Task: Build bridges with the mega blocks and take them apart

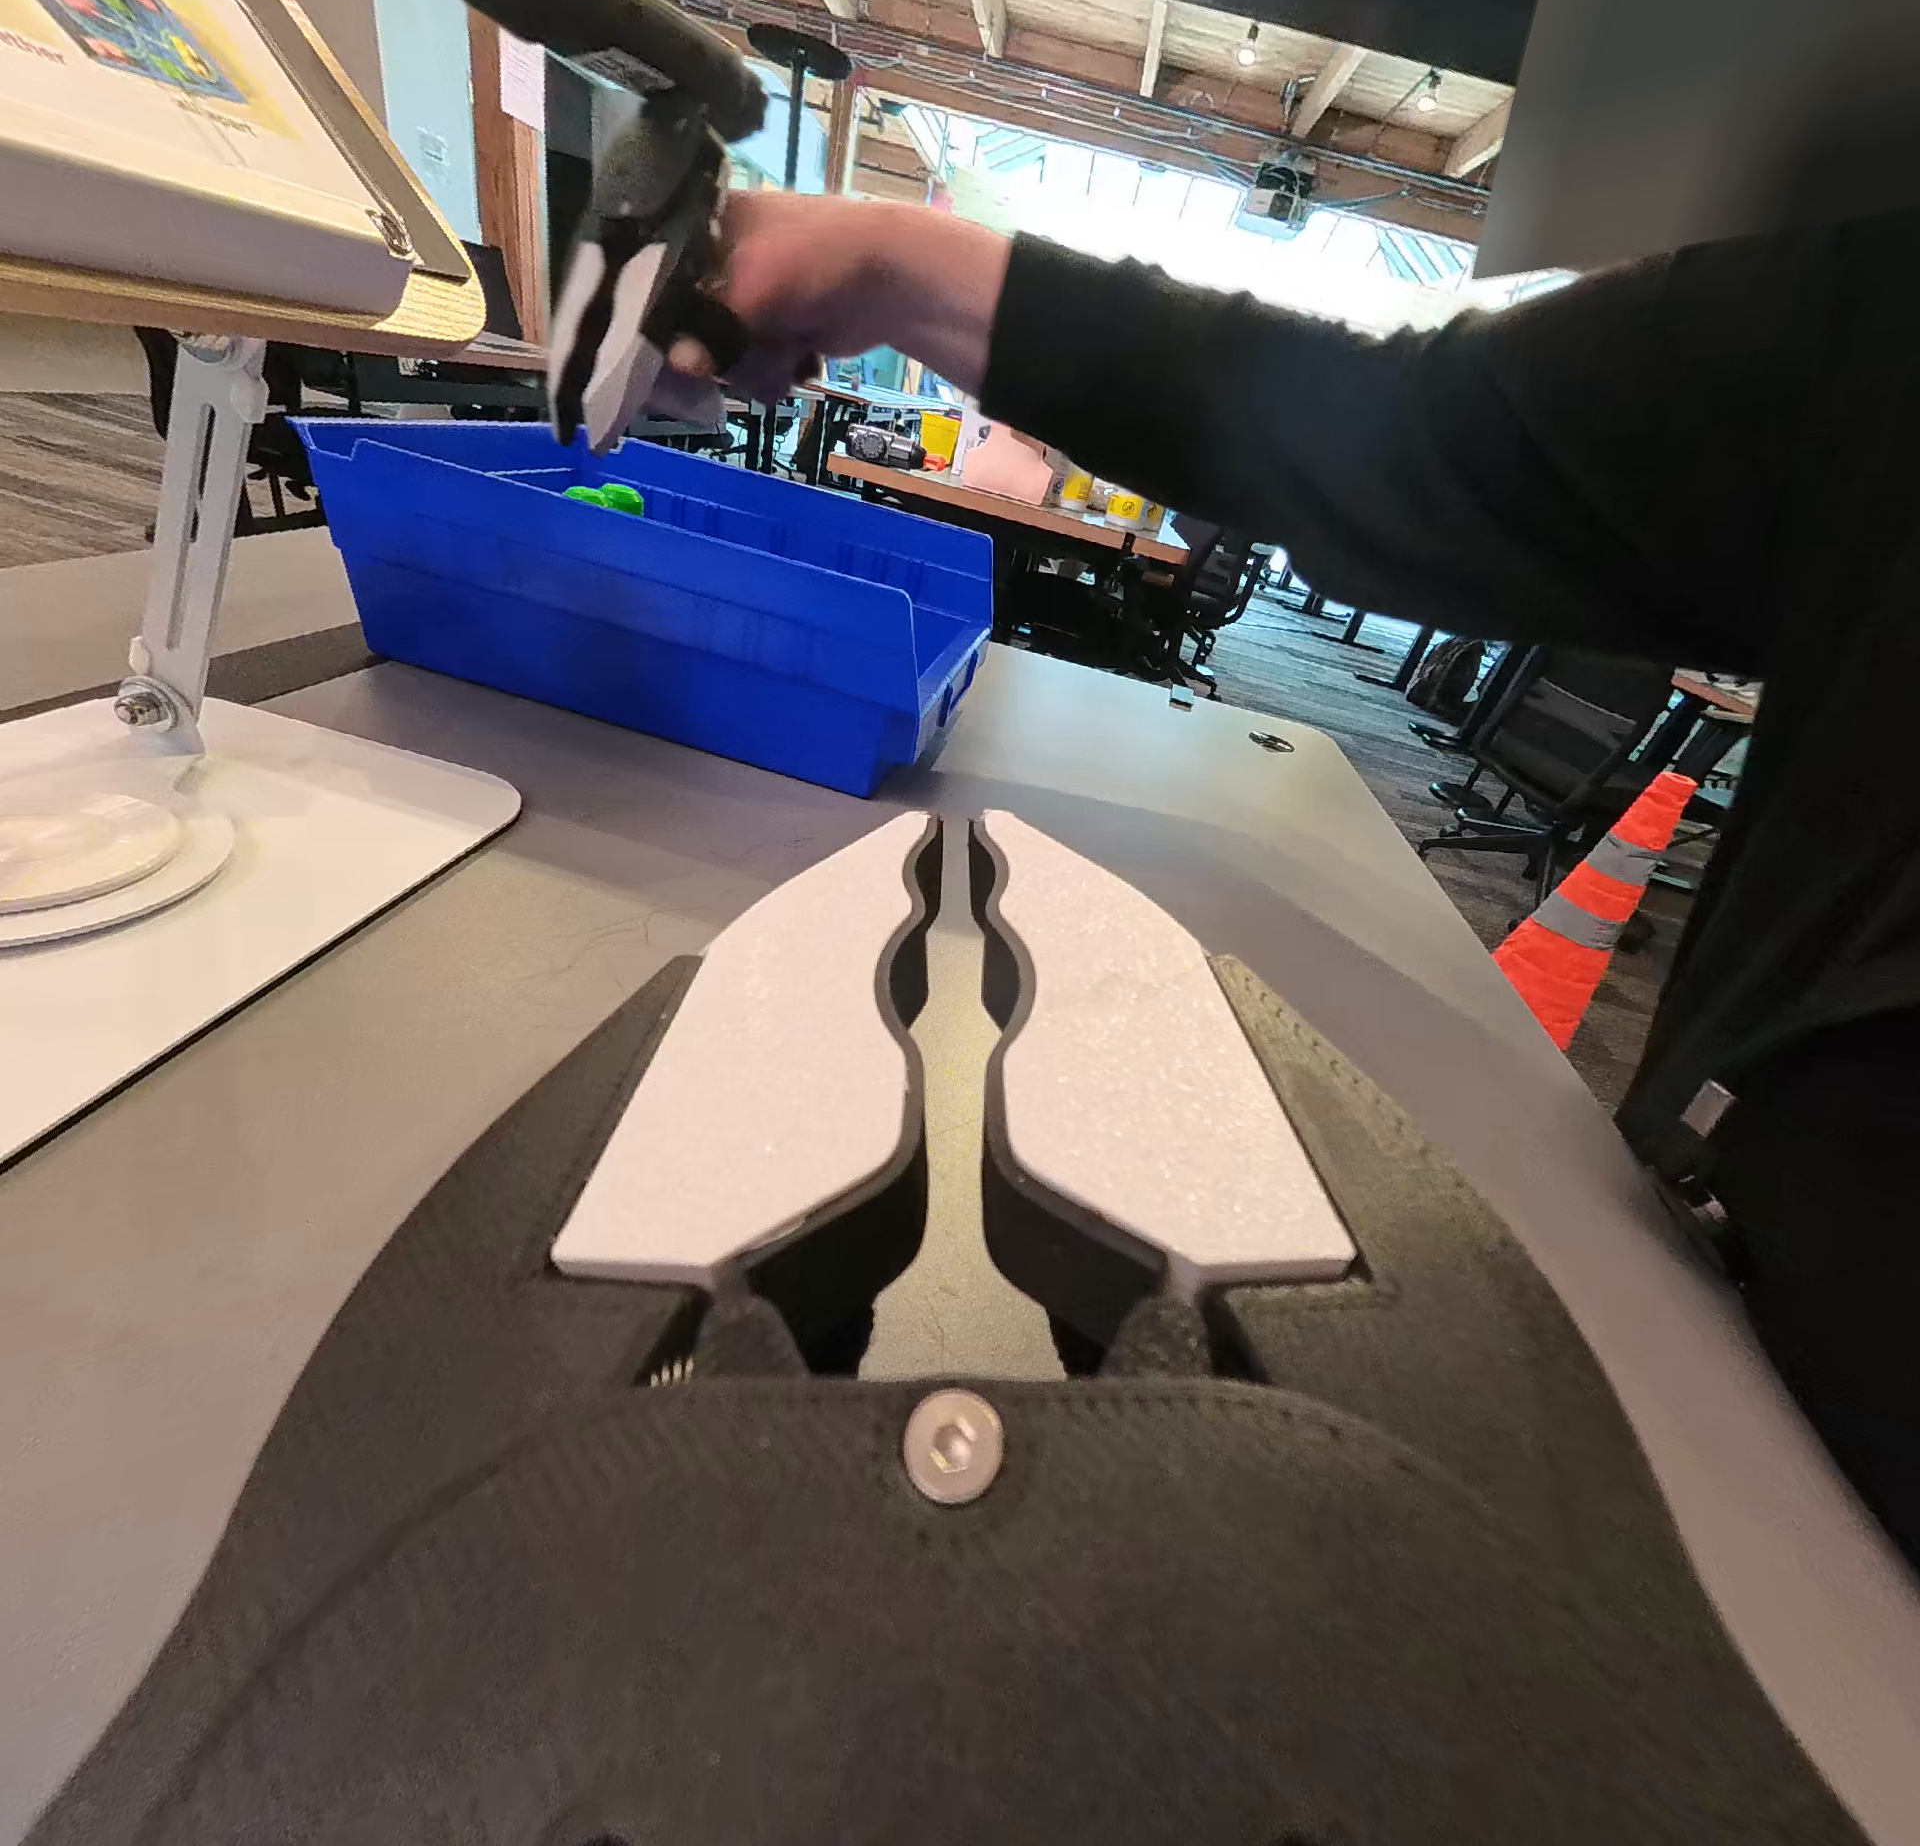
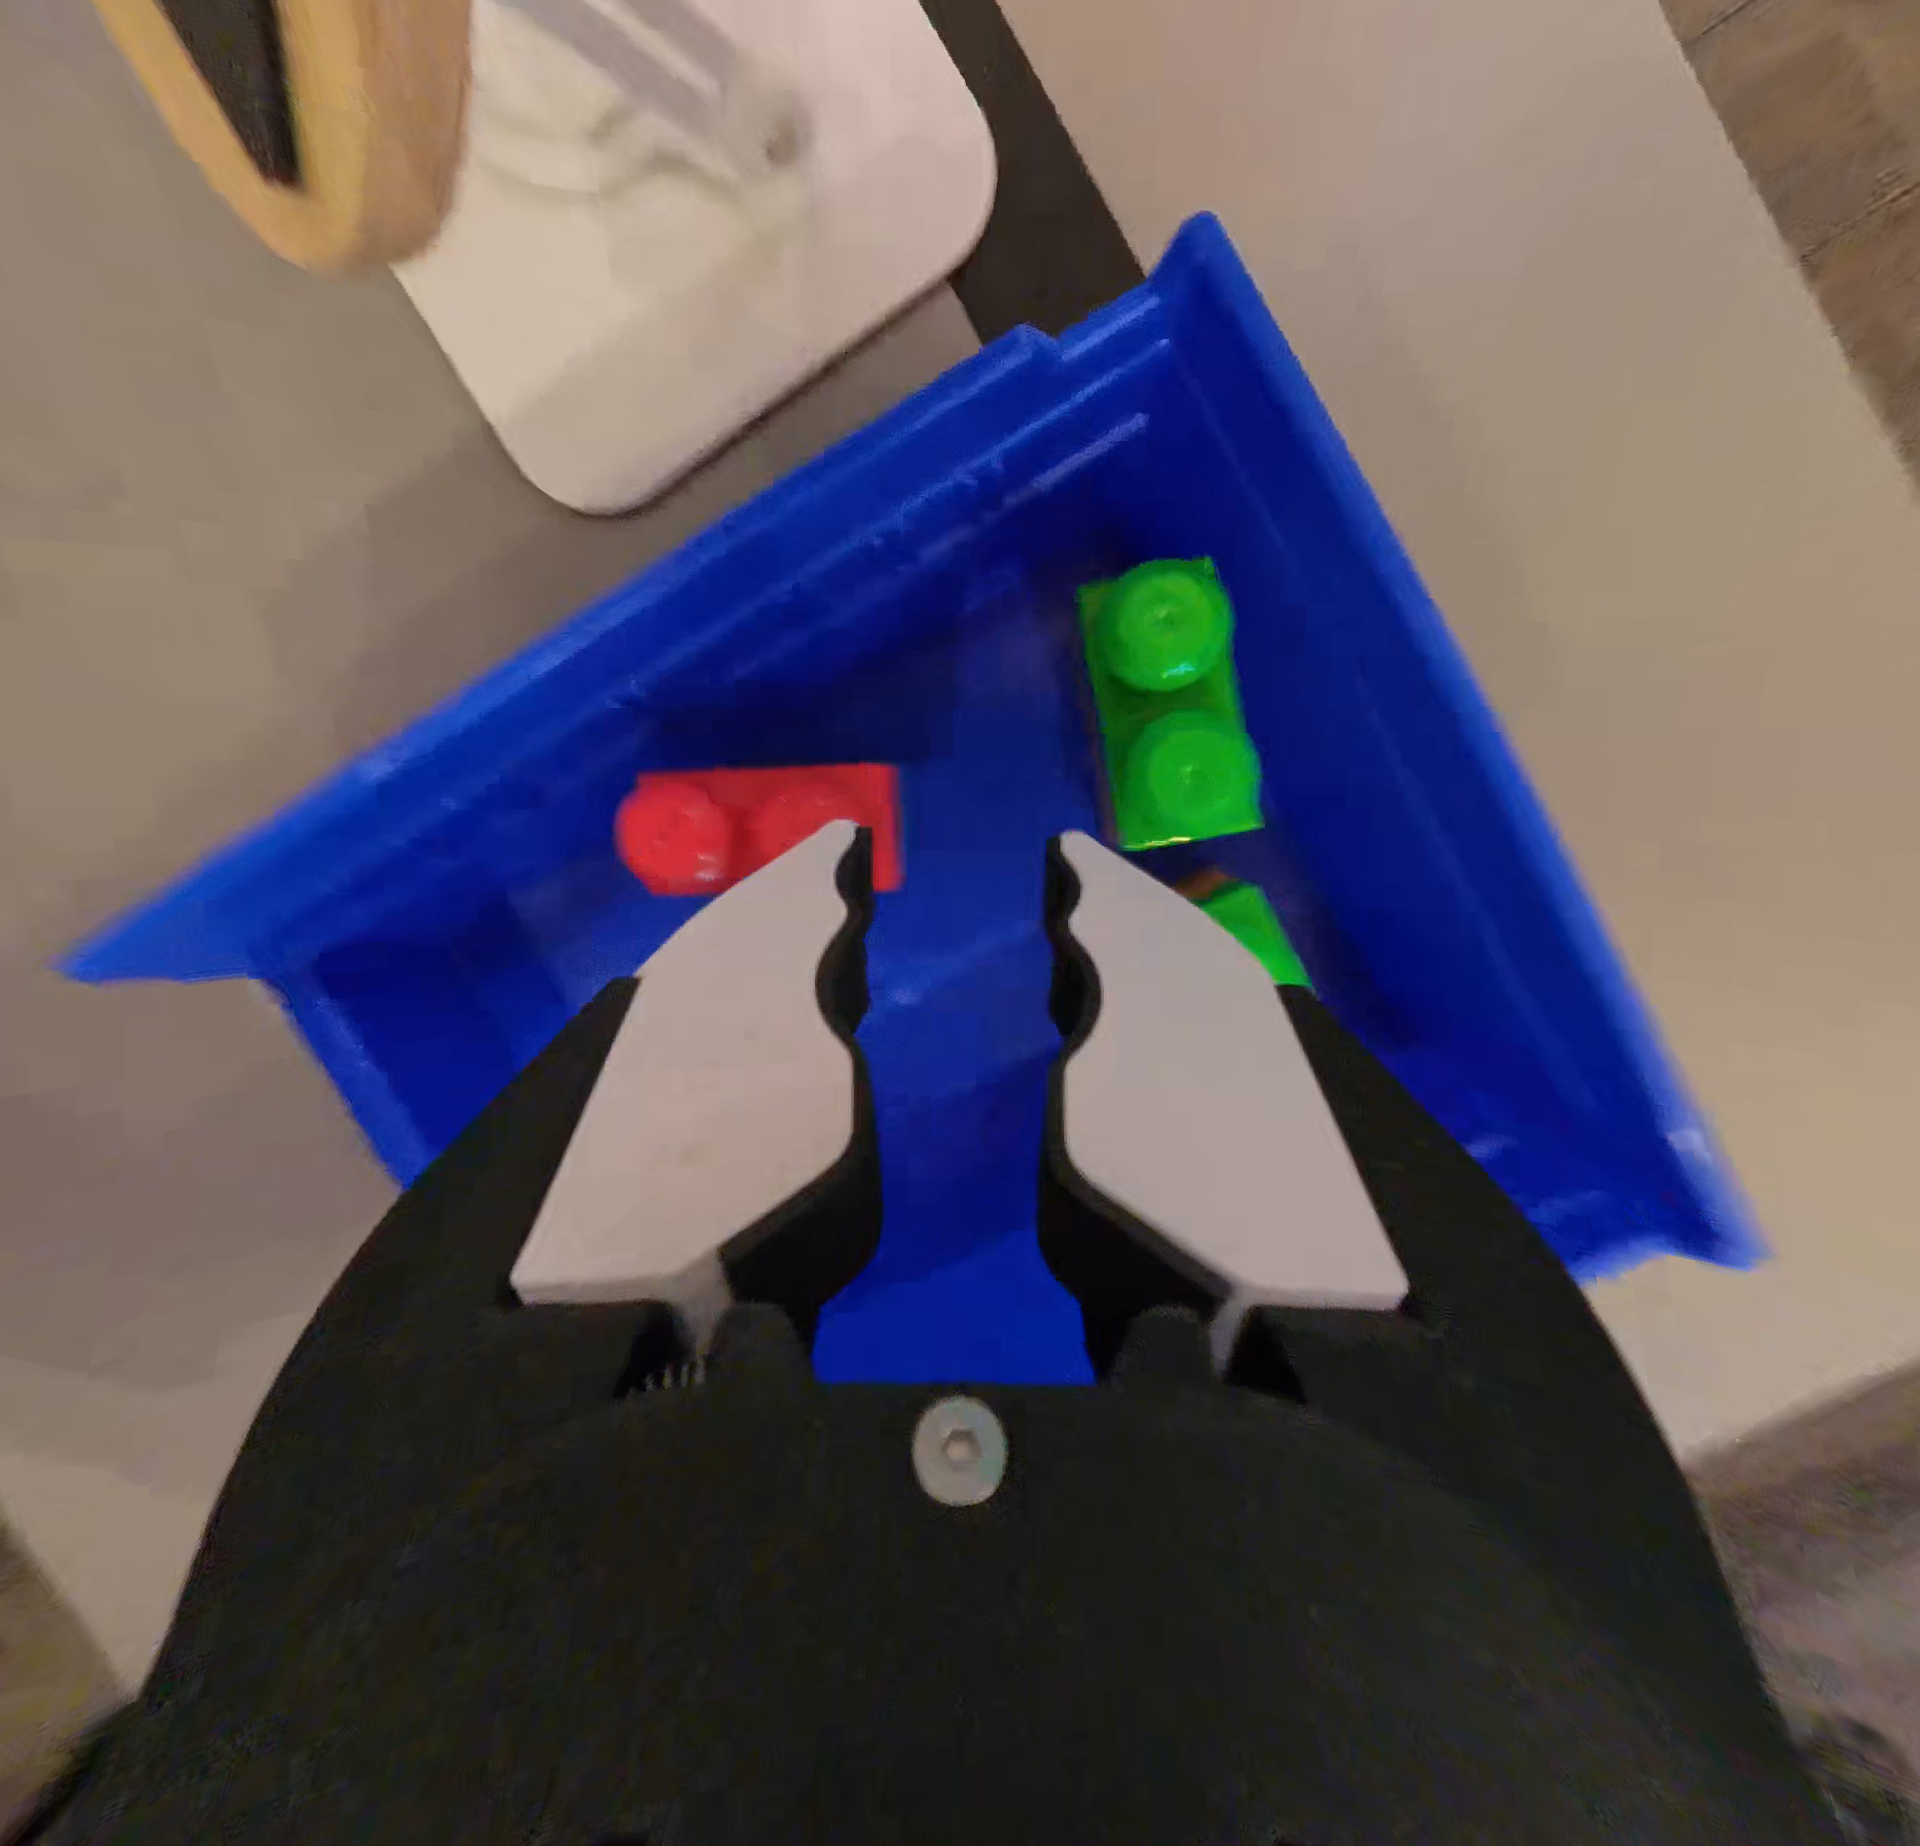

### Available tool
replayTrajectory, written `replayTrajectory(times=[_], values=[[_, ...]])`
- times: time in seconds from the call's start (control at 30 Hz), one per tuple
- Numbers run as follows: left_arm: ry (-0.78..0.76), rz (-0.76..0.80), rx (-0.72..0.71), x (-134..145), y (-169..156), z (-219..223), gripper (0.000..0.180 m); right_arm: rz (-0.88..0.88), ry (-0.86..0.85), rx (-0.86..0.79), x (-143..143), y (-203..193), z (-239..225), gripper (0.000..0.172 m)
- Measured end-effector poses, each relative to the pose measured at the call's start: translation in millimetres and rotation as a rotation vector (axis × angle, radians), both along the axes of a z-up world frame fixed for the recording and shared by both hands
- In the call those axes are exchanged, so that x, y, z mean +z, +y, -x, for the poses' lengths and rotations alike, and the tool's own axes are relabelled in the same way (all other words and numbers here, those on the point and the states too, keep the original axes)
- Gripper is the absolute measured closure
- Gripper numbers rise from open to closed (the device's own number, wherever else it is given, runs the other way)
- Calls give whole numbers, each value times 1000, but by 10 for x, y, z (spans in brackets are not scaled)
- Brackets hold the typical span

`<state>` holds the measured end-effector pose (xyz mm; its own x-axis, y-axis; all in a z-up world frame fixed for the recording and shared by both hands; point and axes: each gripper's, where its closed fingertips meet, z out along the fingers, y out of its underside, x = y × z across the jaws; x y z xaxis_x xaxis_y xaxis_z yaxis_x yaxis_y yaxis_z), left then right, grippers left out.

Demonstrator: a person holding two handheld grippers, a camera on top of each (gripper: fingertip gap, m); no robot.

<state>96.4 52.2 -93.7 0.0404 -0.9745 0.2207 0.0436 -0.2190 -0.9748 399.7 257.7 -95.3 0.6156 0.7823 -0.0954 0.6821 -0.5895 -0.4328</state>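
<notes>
Right tongs (image 2: 956, 846) poised over the blue bin (image 2: 1455, 674), parted, nothing between the pads. Inside the bin: red block (image 2: 727, 830) left, green block (image 2: 1169, 705) right. Left tongs (image 1: 956, 820) low over the grey worktop (image 1: 416, 1121), nearly closed, bare.

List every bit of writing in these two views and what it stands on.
No wording is given here; only its carriers.
Printed sheet on the tilted stand: small print, mirrored and blurred.
Yellow containers on the far table: labels too small.
Blue bin, blocks, hand-held grippers: none visible.
</notes>
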Motion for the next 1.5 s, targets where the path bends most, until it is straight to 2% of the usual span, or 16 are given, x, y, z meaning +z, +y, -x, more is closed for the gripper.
replayTrajectory(times=[0.07, 0.17, 0.23, 0.3, 0.37, 0.5, 0.6, 0.73, 0.93, 1.03, 1.17, 1.23, 1.3, 1.37, 1.43, 1.5], values=[[1, -1, 2, 0, 2, -1, 176, 51, 87, -129, 4, -106, 81, 140], [0, 0, 5, -1, 6, 1, 176, 78, 107, -262, -106, -250, 168, 119], [-3, 3, 6, 2, 12, 3, 176, 80, 67, -335, -225, -309, 185, 122], [-3, 3, 4, 3, 9, 3, 176, 69, 113, -390, -260, -317, 274, 126], [-3, 0, -2, 4, -2, -1, 176, 85, 106, -427, -346, -335, 314, 119], [0, -9, -16, 3, -38, -1, 176, 68, 13, -458, -522, -320, 226, 119], [-1, -9, -22, 5, -51, 0, 176, 115, 17, -414, -563, -353, 271, 126], [2, -10, -27, 3, -57, -3, 176, 136, -49, -248, -557, -339, 223, 127], [3, -7, -27, 0, -52, -11, 176, 25, -241, 137, -538, -255, 124, 127], [3, -6, -28, 0, -52, -15, 176, 24, -211, 79, -430, -194, 139, 93], [-2, -1, -31, 4, -50, -13, 176, -12, -148, -117, -244, -230, 33, 103], [-2, -1, -34, 4, -55, -14, 176, -12, -140, -213, -257, -325, -84, 105], [-3, 0, -37, 5, -58, -17, 176, -21, -127, -322, -311, -374, -203, 119], [-2, -1, -39, 3, -63, -22, 176, -19, -60, -341, -374, -395, -163, 131], [0, -4, -36, 3, -63, -22, 176, 3, -80, -324, -484, -403, -173, 137], [-1, -6, -31, 5, -60, -18, 176, -5, -75, -277, -516, -360, -141, 137]])
